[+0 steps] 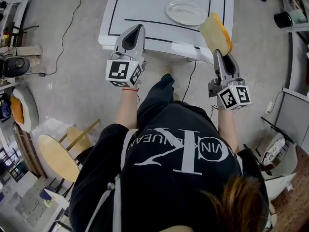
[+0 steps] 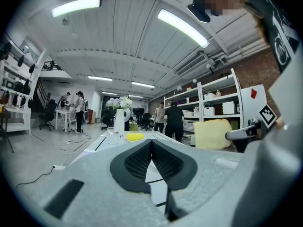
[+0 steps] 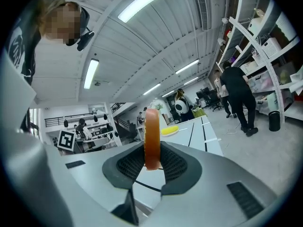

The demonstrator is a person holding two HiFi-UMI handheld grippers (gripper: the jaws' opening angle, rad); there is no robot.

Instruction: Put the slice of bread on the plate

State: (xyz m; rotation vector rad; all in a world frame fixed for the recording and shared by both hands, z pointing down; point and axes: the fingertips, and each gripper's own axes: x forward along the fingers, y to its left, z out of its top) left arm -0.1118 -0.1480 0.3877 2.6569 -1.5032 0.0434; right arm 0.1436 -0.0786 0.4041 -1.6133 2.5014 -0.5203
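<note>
- White bench: plate on it, empty.
- Right tongs: clamped on slice of bread, held on edge, short of plate.
- Left tongs: closed, empty.
- Advice: carry bread over plate, lay flat, lower, then release.

Pale-yellow, squarish slice of bread w/ orange-brown crust: off the counter, clamped at its lower end betw. the right gripper's fingers. It stands upright, seen edge-on in the right gripper view, broad face in the left gripper view. In the head view it hangs over the near right corner of the white counter. Round, clear glassy plate: flat on the counter, just left of & beyond the bread, not touching. Bread not on plate yet.
</note>
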